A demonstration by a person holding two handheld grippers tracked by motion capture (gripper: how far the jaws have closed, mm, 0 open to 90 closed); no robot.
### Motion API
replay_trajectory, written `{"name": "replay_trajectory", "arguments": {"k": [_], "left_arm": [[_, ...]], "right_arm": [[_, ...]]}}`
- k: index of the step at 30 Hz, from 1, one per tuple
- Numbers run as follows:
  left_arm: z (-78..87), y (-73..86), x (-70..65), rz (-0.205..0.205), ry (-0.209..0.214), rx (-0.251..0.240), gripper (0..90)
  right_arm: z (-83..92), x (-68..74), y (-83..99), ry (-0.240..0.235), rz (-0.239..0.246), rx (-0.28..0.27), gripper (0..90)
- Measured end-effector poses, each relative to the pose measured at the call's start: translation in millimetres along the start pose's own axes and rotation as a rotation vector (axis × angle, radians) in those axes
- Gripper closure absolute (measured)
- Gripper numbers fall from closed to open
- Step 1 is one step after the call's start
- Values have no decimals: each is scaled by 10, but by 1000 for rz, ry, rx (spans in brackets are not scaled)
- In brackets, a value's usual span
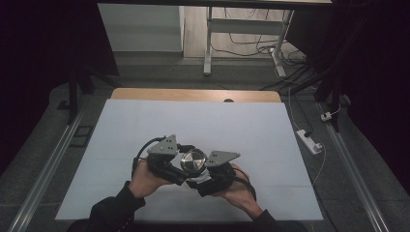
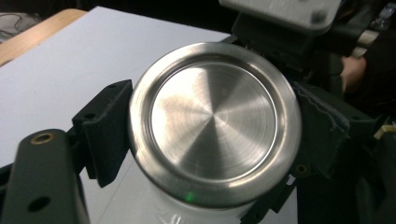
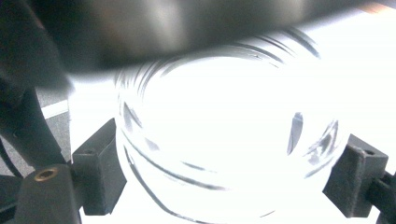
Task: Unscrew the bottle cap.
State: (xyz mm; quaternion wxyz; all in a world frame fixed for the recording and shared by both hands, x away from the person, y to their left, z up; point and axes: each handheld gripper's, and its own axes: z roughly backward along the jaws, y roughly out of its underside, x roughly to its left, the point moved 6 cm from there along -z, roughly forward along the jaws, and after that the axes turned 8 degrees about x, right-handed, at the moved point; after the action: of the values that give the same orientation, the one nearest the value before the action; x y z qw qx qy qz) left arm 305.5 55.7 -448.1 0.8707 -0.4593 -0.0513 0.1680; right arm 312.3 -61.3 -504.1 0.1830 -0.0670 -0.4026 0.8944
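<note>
A pale white sheet (image 1: pixel 193 130) covers a light wooden table (image 1: pixel 193 94), whose bare far edge shows beyond it. The room around is dim; a white desk frame (image 1: pixel 209 43) and loose cables (image 1: pixel 251 46) stand on the floor behind, and a white power strip (image 1: pixel 309 141) lies off the table's right side. The sheet lies bare on all sides of the hands, widest toward the far edge; the near edge is close under the forearms.

Near the sheet's front middle, 2 grippers meet on 1 clear glass jar (image 3: pixel 224 140) with a round brushed-steel lid (image 1: pixel 193 161). The left gripper (image 1: pixel 180 170) has its jaws clamped on the lid's rim, pads pressing either side. The right gripper (image 1: pixel 203 183) holds the jar's glass body between its closed jaws, just below the lid.
</note>
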Motion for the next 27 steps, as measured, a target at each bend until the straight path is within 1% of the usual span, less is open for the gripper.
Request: {"name": "replay_trajectory", "arguments": {"k": [6,9,13,20,27], "left_arm": [[92,-21,9,-8,-10,-13,191],[131,-25,18,-2,-11,-27,192],[167,-18,25,-1,-11,-33,193],[189,-1,19,-12,-18,-17,195],[255,5,-29,-26,-20,-11,195]], "right_arm": [[3,-24,10,7,-7,2,153],[15,-45,12,12,-11,0,153],[30,-68,12,18,-18,-4,153],[56,-114,15,30,-25,-11,153],[88,-171,15,47,-30,-20,153]]}}
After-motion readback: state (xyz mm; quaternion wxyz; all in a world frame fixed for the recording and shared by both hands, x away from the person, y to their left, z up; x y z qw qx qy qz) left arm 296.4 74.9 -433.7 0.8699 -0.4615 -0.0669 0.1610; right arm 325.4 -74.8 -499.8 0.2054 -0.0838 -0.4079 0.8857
